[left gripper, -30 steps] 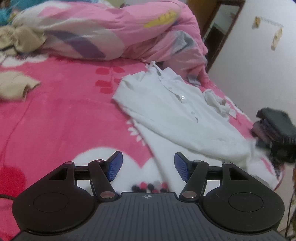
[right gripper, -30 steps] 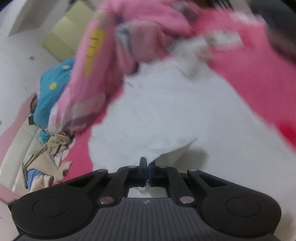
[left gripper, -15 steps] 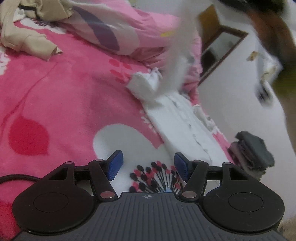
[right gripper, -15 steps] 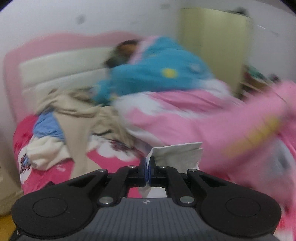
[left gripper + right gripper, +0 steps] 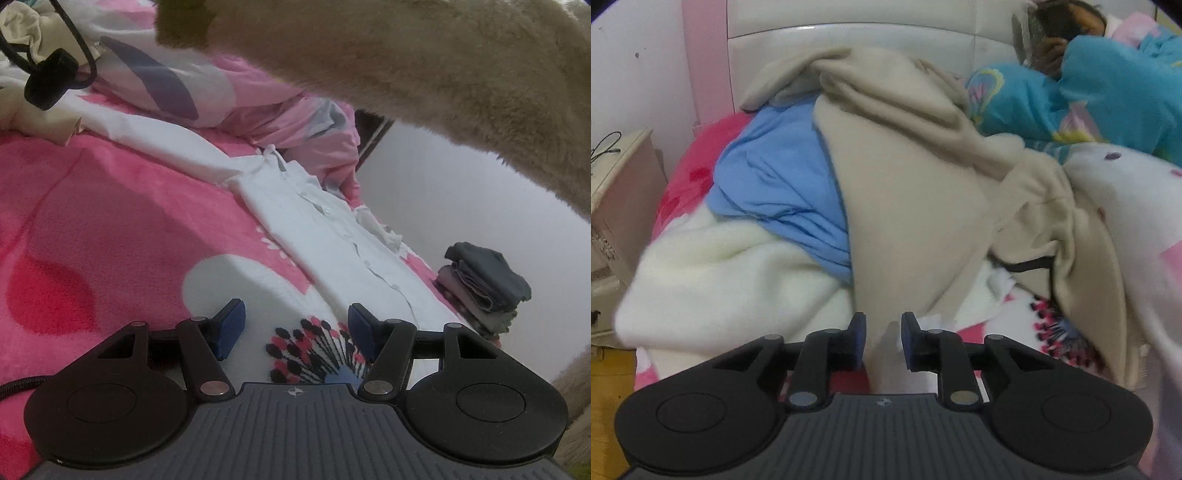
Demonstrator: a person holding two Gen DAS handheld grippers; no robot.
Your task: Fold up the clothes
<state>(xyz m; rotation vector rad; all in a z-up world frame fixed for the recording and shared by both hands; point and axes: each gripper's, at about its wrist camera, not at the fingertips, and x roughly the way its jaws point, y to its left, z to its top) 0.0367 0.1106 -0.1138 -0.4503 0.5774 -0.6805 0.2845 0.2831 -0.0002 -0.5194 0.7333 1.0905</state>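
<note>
On the pink fleece bedspread the white button-up shirt lies mid-frame beyond the empty, parted left gripper, while the right gripper is opening around pale cloth at lower centre

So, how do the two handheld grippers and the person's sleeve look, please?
Both the left gripper and the right gripper have a ribbed dark grey body, two round black discs, black linkage arms with silver pivots and blue finger pads. A black braided cable leaves the left one. The fluffy beige sleeve crosses above.
</note>
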